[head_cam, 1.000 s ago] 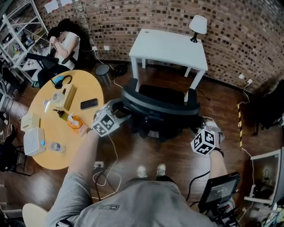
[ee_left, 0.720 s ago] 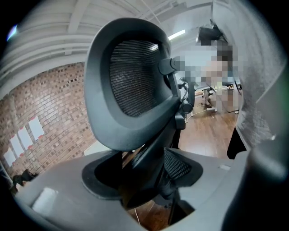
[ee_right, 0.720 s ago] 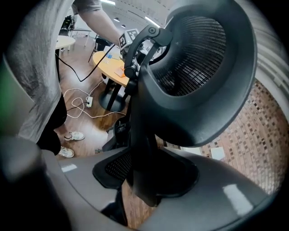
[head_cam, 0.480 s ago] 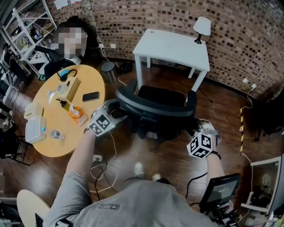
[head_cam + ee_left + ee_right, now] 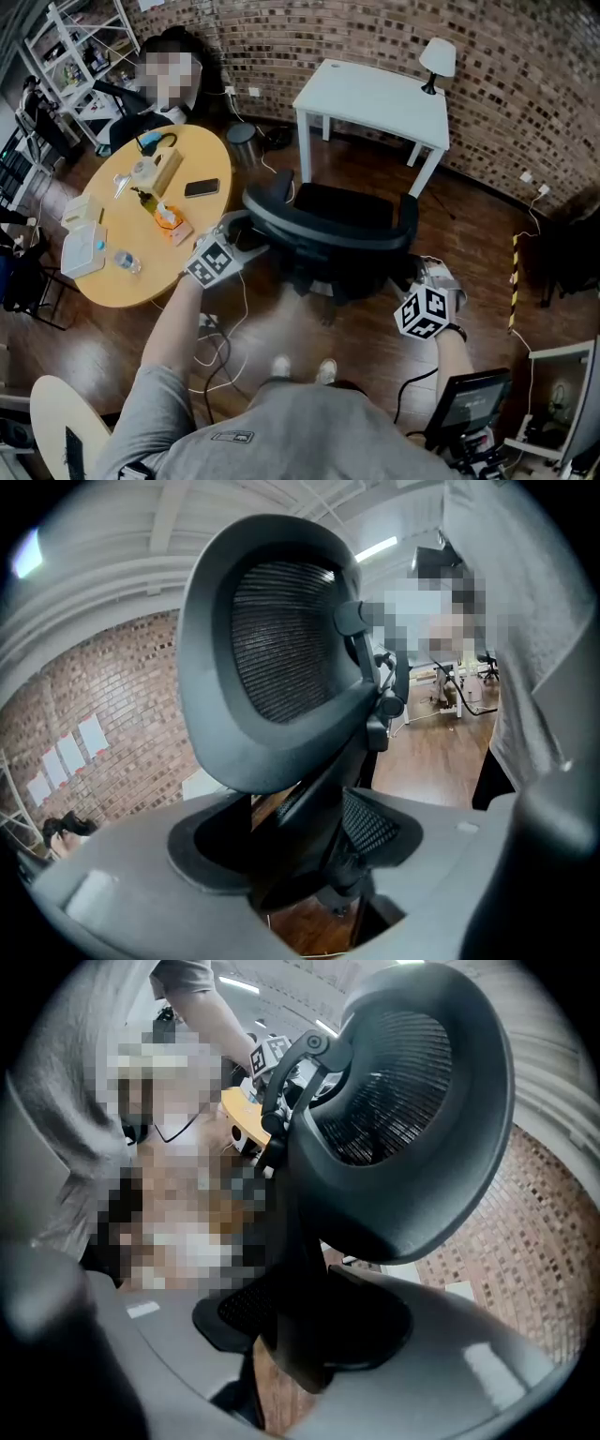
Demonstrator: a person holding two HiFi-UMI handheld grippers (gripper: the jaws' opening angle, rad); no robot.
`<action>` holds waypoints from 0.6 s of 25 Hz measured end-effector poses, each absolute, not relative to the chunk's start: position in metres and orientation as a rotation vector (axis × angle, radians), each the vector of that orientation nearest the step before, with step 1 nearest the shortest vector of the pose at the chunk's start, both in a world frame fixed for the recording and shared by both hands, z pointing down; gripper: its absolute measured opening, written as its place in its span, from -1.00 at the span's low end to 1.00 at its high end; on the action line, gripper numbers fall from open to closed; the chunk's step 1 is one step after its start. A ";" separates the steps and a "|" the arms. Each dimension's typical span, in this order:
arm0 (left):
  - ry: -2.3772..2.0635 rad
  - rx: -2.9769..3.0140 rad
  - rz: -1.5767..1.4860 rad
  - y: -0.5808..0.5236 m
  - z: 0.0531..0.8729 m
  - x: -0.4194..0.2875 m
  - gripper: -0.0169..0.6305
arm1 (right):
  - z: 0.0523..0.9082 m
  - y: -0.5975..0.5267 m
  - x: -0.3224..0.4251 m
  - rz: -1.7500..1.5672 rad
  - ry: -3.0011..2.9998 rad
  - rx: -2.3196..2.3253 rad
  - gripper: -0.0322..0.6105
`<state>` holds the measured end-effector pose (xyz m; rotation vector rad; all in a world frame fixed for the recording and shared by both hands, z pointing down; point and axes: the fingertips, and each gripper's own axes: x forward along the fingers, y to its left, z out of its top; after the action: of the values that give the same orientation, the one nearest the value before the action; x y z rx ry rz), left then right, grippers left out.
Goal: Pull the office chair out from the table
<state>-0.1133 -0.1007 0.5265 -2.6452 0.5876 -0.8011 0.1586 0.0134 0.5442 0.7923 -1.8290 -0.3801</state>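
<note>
The pull is judged to be under way and well advanced. In the head view the office chair (image 5: 349, 202) is seen standing on the wooden floor (image 5: 473, 225) just in front of the white bench (image 5: 375, 94), its backrest turned toward the person. The front of its seat lies close to the bench's front legs, and whether any of it still sits under the top cannot be told. The backrest is flanked by both tools, the left gripper (image 5: 249, 234) at one edge and the right gripper (image 5: 414, 272) at the other. In the left gripper view a dark strut of the chair's back frame is seen between the fingers (image 5: 141, 892). These have just been spreading a little, yet they appear still clamped on the strut. In the right gripper view the fingers (image 5: 487, 1363) are likewise closed on a dark frame strut below the mesh back. What is left, it is judged, is a short further draw so that the seat stands clear of the bench, and then both grips can be let go. Counted in the head view are one office chair, two grippers and one white bench carrying one lamp (image 5: 438, 58). One round yellow bench (image 5: 131, 230) is also counted, with one phone (image 5: 202, 187) among the small items scattered on it.
</note>
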 end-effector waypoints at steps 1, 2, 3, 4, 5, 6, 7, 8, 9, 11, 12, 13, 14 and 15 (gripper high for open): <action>0.582 -2.645 -0.795 -0.097 0.526 -0.116 -0.07 | 0.544 0.017 0.156 -0.379 -1.828 0.794 -0.30; 0.576 -2.647 -0.788 -0.093 0.526 -0.117 -0.07 | 0.545 0.022 0.154 -0.377 -1.827 0.796 -0.30; 0.571 -2.649 -0.780 -0.090 0.526 -0.119 -0.07 | 0.545 0.025 0.153 -0.374 -1.824 0.801 -0.30; 0.566 -2.650 -0.772 -0.088 0.526 -0.120 -0.07 | 0.544 0.028 0.151 -0.371 -1.820 0.809 -0.29; 0.559 -2.651 -0.765 -0.086 0.525 -0.122 -0.07 | 0.544 0.031 0.149 -0.365 -1.815 0.820 -0.29; 0.549 -2.651 -0.760 -0.085 0.525 -0.124 -0.07 | 0.545 0.035 0.146 -0.358 -1.809 0.830 -0.28; 0.537 -2.652 -0.755 -0.083 0.525 -0.126 -0.07 | 0.545 0.038 0.143 -0.350 -1.803 0.840 -0.28; 0.525 -2.655 -0.749 -0.082 0.525 -0.128 -0.07 | 0.545 0.041 0.140 -0.342 -1.799 0.849 -0.27; 0.512 -2.658 -0.743 -0.081 0.525 -0.130 -0.07 | 0.545 0.044 0.137 -0.335 -1.794 0.860 -0.27; 0.491 -2.664 -0.730 -0.080 0.525 -0.134 -0.07 | 0.545 0.047 0.132 -0.322 -1.783 0.888 -0.25; 0.485 -2.668 -0.723 -0.079 0.525 -0.135 -0.07 | 0.545 0.047 0.130 -0.315 -1.781 0.907 -0.23; 0.484 -2.669 -0.717 -0.079 0.525 -0.137 -0.07 | 0.545 0.047 0.128 -0.306 -1.784 0.932 -0.21; 0.487 -2.671 -0.710 -0.078 0.525 -0.138 -0.07 | 0.544 0.047 0.126 -0.295 -1.793 0.961 -0.18; 0.491 -2.673 -0.702 -0.077 0.525 -0.139 -0.06 | 0.542 0.047 0.125 -0.283 -1.805 0.993 -0.14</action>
<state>-0.1392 -0.0770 0.5255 -2.6733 0.4912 -0.7020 0.1246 0.0472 0.5423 0.9933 -1.8045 -0.2825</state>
